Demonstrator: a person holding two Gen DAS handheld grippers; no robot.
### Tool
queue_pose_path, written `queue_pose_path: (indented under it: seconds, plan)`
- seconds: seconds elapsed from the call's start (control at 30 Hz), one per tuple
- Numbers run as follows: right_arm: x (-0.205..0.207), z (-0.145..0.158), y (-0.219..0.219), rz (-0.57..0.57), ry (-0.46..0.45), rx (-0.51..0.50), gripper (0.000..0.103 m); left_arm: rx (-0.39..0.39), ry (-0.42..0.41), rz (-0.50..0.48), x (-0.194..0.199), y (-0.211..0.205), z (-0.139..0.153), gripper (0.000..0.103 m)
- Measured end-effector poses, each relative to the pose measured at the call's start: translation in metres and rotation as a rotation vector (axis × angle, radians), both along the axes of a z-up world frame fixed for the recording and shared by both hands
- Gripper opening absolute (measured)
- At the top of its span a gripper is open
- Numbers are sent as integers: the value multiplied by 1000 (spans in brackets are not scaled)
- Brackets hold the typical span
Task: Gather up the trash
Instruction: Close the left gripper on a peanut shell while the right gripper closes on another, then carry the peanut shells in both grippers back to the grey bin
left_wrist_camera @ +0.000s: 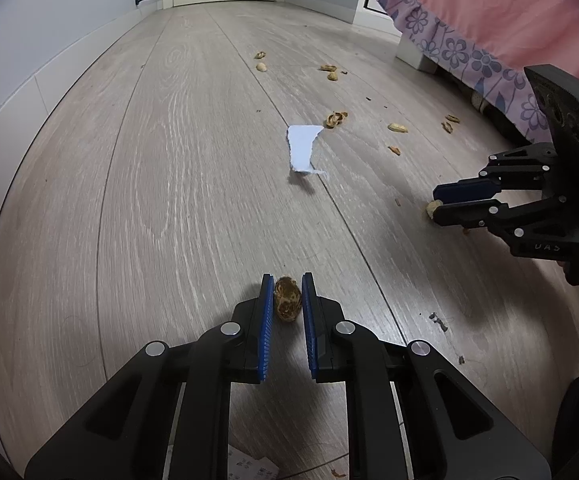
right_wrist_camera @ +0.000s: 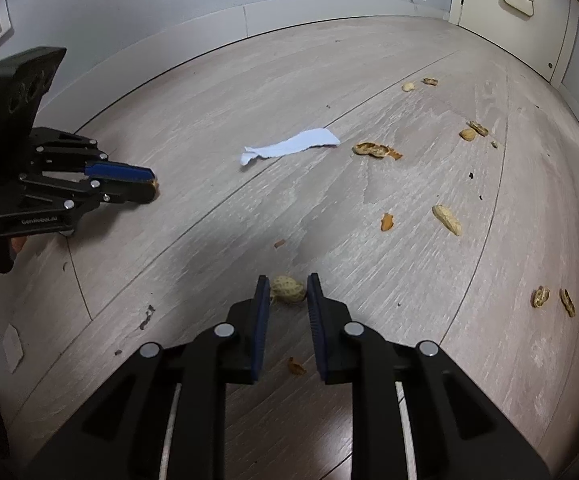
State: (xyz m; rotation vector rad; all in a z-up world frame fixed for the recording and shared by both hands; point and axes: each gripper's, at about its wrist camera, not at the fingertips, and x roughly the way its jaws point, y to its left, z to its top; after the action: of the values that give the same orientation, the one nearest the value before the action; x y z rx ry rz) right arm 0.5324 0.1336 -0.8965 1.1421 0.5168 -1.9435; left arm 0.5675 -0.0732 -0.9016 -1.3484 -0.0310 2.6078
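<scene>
Left wrist view: I'm looking at the left claw (left_wrist_camera: 286, 298) closing its blue pads round a peanut shell (left_wrist_camera: 287, 299) on the floor (left_wrist_camera: 149, 184), shell's long axis running fwd along the fingers, so lift is straight up. Right wrist view: right claw (right_wrist_camera: 288, 294) is gripping a second peanut shell (right_wrist_camera: 287, 289), its long axis lying across the pads. Paper scrap (right_wrist_camera: 289, 146) is lying ahead, btw both claws, well apart from each; can't tell which is nearer. Writing: I'm reading "GenRobot.AI" on the left claw's body in the right wrist view; "UAS" on the right claw's.
</scene>
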Motion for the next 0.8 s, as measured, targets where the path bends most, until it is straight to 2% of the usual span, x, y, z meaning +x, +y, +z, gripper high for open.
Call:
queue_pose_path:
  seconds: [0.23, 0.33, 0.43, 0.6, 0.7, 0.73, 0.8]
  plan:
    - [-7, 22, 2, -20, 14, -33, 20, -2, 20, 2, -3, 1, 19, 13]
    - [-15, 44, 3, -53, 28, -56, 20, -10, 26, 5, -6, 0, 37, 13]
    - [-19, 71, 5, -82, 31, -60, 20, -11, 24, 26, -9, -3, 71, 13]
    - [-14, 153, 7, -111, 1, -60, 20, 16, 6, 73, -3, -3, 169, 13]
    - [-5, 216, 10, -120, -22, -58, 20, 18, -16, 53, 5, 6, 237, 13]
    - [-1, 247, 12, -126, -30, -57, 20, 14, -24, 40, 8, 10, 265, 13]
    - [4, 284, 15, -135, -38, -58, 20, 8, -36, 20, 13, 15, 307, 13]
